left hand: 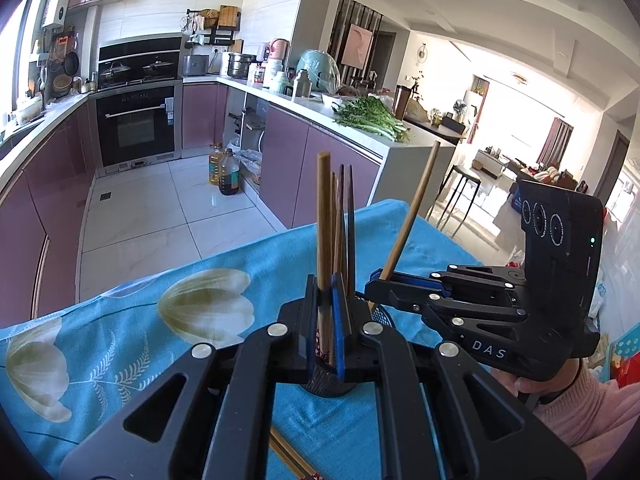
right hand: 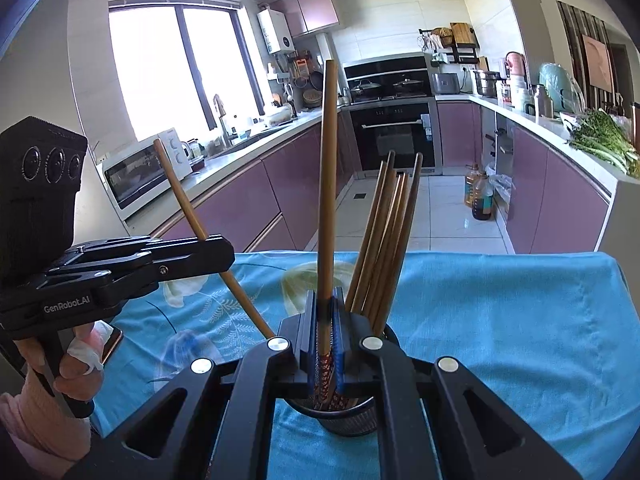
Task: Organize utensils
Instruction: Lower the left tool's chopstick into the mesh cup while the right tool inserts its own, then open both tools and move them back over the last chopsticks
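**Left wrist: sticks going in the cup**

Your left gripper point(left hand: 326, 312) pinches one chopstick point(left hand: 323, 216) over the cup point(left hand: 328, 384). Your right gripper point(left hand: 380, 280) pinches another. Several sticks point(right hand: 384, 240) stand inside. One pair point(left hand: 292, 460) lies on the cloth point(left hand: 120, 320).

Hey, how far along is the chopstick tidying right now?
Partly done. Several chopsticks already stand in the mesh holder. In hand: the left tongs clamp one chopstick and the right tongs clamp another chopstick, both at the holder. Left to do: release those two into it, then collect the loose chopsticks lying on the blue cloth.
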### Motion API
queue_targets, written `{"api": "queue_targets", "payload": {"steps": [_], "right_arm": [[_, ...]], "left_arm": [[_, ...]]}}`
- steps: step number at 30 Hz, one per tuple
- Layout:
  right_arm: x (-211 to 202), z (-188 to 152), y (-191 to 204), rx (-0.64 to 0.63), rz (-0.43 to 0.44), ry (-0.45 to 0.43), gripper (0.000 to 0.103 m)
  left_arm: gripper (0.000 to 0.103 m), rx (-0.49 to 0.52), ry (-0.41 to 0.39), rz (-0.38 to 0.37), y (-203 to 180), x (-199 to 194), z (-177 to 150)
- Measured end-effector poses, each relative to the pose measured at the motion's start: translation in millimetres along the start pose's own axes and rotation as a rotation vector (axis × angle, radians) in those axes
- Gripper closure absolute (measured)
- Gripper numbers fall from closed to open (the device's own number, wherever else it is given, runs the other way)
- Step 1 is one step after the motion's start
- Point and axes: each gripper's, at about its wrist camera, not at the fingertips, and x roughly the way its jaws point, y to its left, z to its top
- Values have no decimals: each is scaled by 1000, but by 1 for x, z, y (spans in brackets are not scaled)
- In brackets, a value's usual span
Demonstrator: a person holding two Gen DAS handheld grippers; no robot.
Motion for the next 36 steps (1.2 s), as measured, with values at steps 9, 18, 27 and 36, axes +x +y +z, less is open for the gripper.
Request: {"api": "queue_targets", "payload": {"steps": [9,18,27,36], "right_arm": [[15,-8,-7,38,3,44,96],[25,-9,-13,58,-14,57,96],[31,-8,-14,72,-28,60,95],[26,-13,-18,81,-49,51,89]], "left_arm": [[96,41,51,-10,-5,12,-1],[95,35,86,-3,-6,33,1],[93,37,96,9,-7,48,-2],[88,-10,88,25,-2,48,-16]]}}
